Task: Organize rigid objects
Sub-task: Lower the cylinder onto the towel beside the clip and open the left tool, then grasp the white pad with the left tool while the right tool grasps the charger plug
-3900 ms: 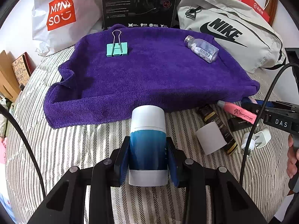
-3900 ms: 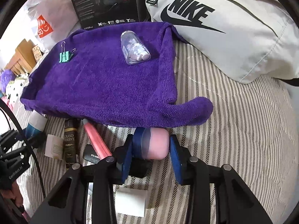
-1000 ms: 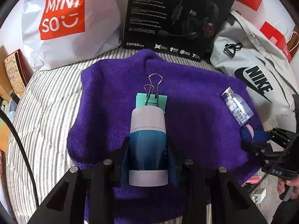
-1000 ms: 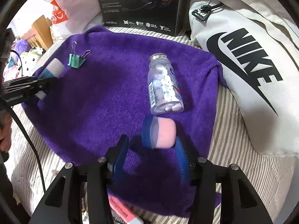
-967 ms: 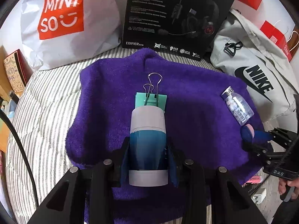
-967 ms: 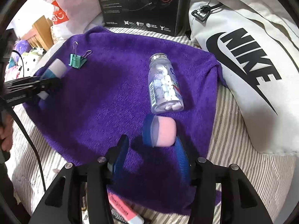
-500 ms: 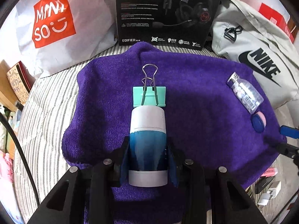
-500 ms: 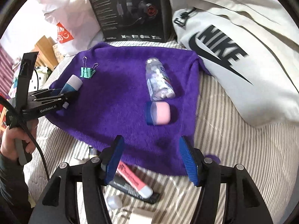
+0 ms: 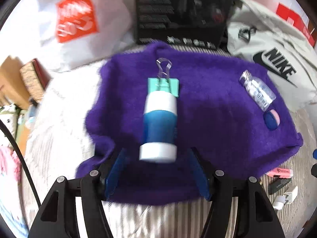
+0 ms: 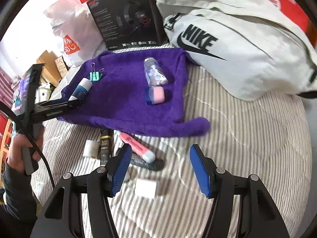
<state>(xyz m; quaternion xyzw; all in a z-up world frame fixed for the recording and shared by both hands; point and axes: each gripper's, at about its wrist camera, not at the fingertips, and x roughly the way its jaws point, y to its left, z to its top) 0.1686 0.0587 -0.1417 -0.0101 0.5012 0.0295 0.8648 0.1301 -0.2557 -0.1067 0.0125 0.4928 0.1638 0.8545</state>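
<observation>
Left gripper (image 9: 156, 170) jaws apart, blue-and-white cylindrical tube (image 9: 159, 124) released on purple terry towel (image 9: 214, 119); right gripper (image 10: 160, 170) jaws apart, empty. Next: grab pink highlighter pen (image 10: 136, 146).

The left gripper (image 9: 156, 170), a black frame with two blue ribbed finger pads (image 9: 115, 173), has its jaws spread wide, and neither pad touches anything. In the right wrist view the same black tool (image 10: 55, 107) reaches in from the left edge, lying nearly level and low, its tips pointing to the right. A bare hand (image 10: 21, 150) in a dark sleeve (image 10: 13, 190) grips its grey handle from below, fingers curled around it.

The right gripper (image 10: 160, 171), built the same way, also has its blue ribbed pads (image 10: 200, 175) spread far apart with nothing between them. It is tilted downward and held clear above the surface.
</observation>
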